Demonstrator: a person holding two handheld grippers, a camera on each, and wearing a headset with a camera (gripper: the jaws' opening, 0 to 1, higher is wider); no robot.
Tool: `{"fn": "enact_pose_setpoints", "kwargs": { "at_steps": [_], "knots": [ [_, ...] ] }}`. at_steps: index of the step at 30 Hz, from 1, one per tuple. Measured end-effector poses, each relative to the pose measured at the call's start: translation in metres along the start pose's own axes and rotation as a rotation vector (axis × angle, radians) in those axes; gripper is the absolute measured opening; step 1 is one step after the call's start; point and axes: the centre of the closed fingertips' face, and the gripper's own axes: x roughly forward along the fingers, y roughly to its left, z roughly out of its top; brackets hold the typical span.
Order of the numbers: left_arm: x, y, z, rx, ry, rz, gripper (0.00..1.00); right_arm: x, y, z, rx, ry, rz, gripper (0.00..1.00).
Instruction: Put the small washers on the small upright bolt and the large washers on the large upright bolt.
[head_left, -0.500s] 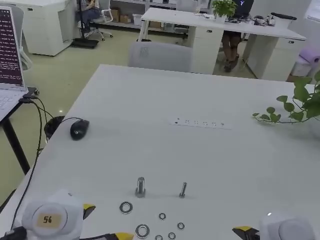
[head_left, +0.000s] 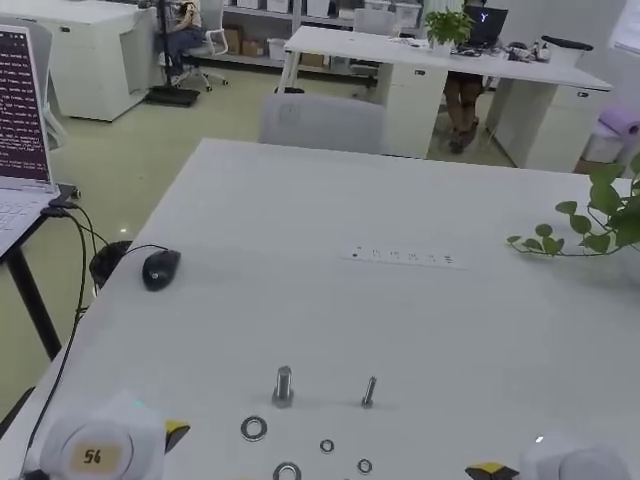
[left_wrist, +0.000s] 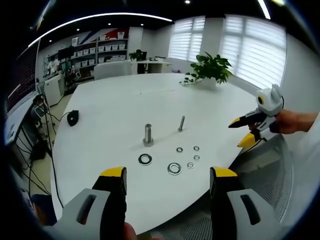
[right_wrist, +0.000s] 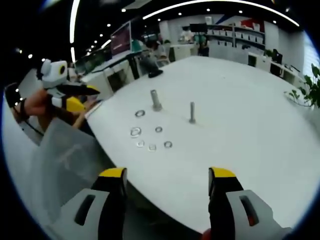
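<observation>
A large upright bolt (head_left: 283, 386) and a thin small bolt (head_left: 369, 391) stand near the front edge of the white table (head_left: 400, 190). In front of them lie two large washers (head_left: 254, 429) (left_wrist: 174, 168) and several small washers (head_left: 327, 446) (left_wrist: 196, 148). My left gripper (left_wrist: 168, 173) is open and empty, short of the table edge; it sits at the bottom left of the head view (head_left: 120, 445). My right gripper (right_wrist: 167, 172) is open and empty too, off the table's edge at the bottom right (head_left: 540, 468). Both bolts (right_wrist: 156, 100) (right_wrist: 192, 112) are bare.
A black mouse (head_left: 160, 268) with its cable lies at the table's left. A leafy plant (head_left: 600, 215) reaches in from the right. A socket strip (head_left: 400, 256) is set in mid-table. A grey chair (head_left: 320, 122) stands behind, and a laptop (head_left: 20, 120) sits far left.
The head camera has tipped up a little, so the bolts and washers sit lower in the picture. Nothing on the table has moved; both grippers stay open.
</observation>
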Motion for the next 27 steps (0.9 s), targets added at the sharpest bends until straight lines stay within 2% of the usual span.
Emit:
{"fn": "enact_pose_setpoints", "kwargs": {
  "at_steps": [7,12,20,27],
  "knots": [
    [-0.001,0.001,0.0,-0.001,-0.001,0.006,0.67,0.002,-0.002,-0.002,-0.02,0.018,0.004,0.66],
    [-0.002,0.002,0.001,-0.014,-0.01,0.016,0.67,0.008,-0.001,0.002,-0.041,0.033,0.016,0.66],
    [-0.005,0.004,-0.005,-0.033,-0.009,0.029,0.67,0.027,0.0,0.016,-0.12,0.077,0.049,0.64],
    [-0.006,0.007,-0.006,-0.054,-0.019,0.042,0.66,0.045,0.0,0.024,-0.196,0.123,0.074,0.55]
  ]
}}
